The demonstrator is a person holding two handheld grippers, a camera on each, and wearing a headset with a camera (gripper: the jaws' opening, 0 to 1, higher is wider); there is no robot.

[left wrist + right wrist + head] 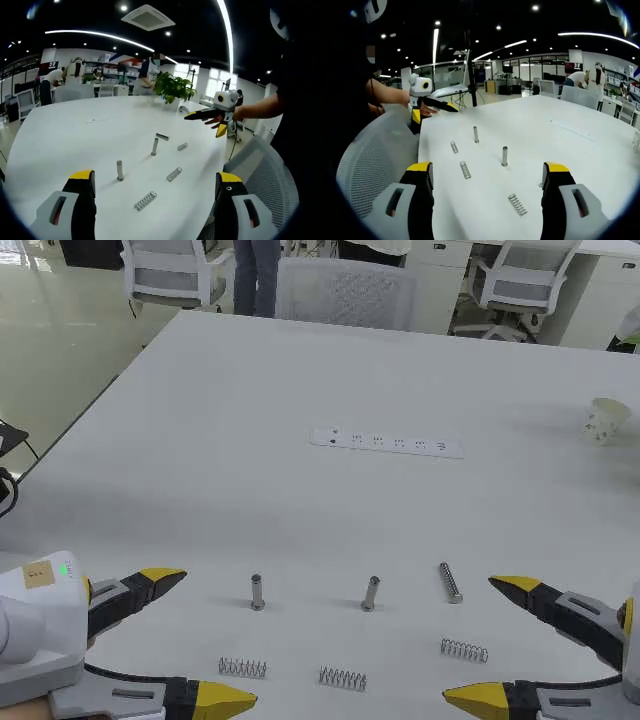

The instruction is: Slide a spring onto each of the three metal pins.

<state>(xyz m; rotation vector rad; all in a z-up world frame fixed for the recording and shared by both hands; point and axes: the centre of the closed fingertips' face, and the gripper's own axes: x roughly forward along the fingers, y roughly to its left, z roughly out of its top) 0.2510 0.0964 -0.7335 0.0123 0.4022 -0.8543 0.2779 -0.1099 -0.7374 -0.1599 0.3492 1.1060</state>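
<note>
Two metal pins stand upright on the white table, the left pin (pixel 257 592) (pixel 120 170) and the middle pin (pixel 370 593) (pixel 154 146) (pixel 504 156). A third pin (pixel 450 582) (pixel 162 137) lies on its side to the right. In front of them lie three loose springs: the left spring (pixel 243 668) (pixel 145 200), the middle spring (pixel 342 678) (pixel 174 174) (pixel 465 169) and the right spring (pixel 464 650) (pixel 517 204). My left gripper (pixel 212 638) (pixel 155 176) is open at the near left, holding nothing. My right gripper (pixel 472 640) (pixel 487 167) is open at the near right, holding nothing.
A white power strip (pixel 387 443) lies mid-table beyond the pins. A paper cup (pixel 605 421) stands at the far right. Office chairs (pixel 345 292) line the far table edge, and a person stands behind them. A mesh chair back (pixel 375 150) is close beside me.
</note>
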